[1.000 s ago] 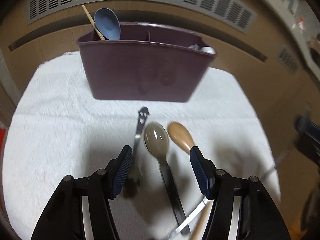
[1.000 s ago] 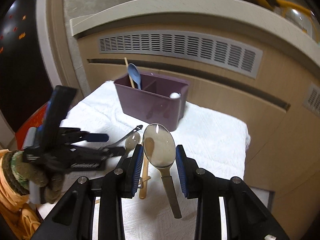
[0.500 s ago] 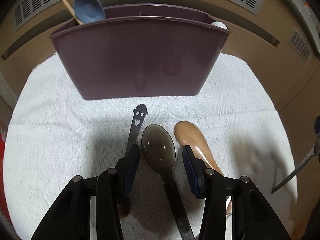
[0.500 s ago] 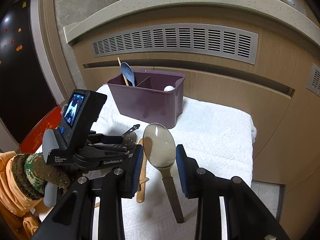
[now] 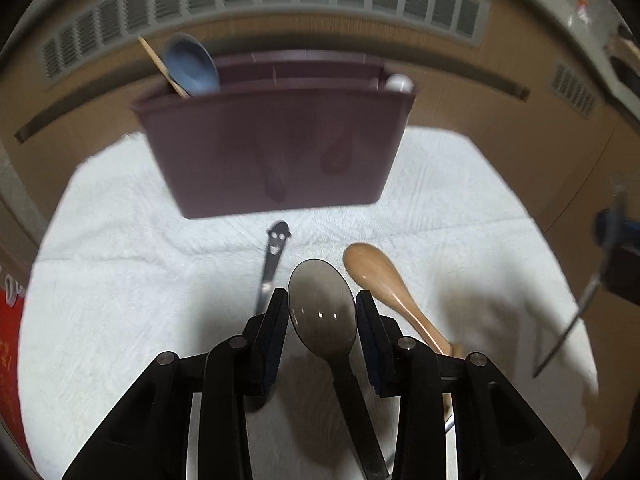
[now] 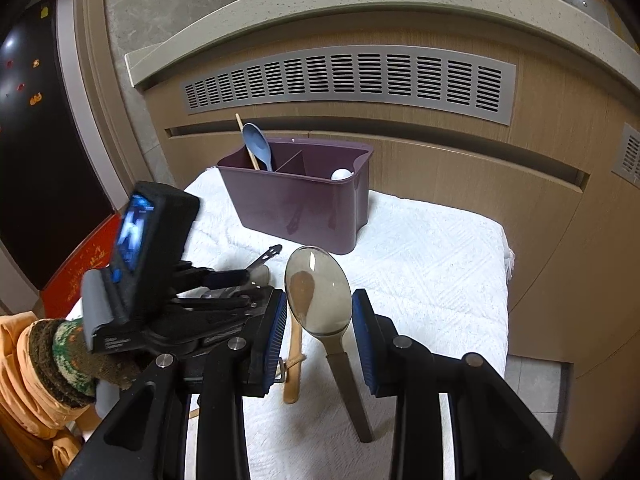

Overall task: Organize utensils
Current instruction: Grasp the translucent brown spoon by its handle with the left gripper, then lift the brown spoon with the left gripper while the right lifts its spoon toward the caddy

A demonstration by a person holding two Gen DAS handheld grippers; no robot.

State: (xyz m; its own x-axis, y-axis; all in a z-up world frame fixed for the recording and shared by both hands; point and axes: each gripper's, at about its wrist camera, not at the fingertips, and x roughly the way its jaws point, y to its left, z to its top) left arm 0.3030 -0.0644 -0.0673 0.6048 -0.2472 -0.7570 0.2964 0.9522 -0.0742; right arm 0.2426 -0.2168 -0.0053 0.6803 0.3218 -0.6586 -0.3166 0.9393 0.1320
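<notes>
Left gripper (image 5: 322,312) backed off caddy (image 5: 276,152), jaws gripping grey spoon (image 5: 322,304); right gripper (image 6: 319,312) jaws gripping clear spoon (image 6: 318,290)

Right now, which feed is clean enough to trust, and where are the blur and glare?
Left wrist view: motion-smeared, the purple caddy and vent slats streaked; glare specks on the metal spoon between the left tongs. Right wrist view: sharp, caddy and white cloth weave crisp; only the left tongs' camera body blurs. Both bend straight edges, fisheye.
</notes>
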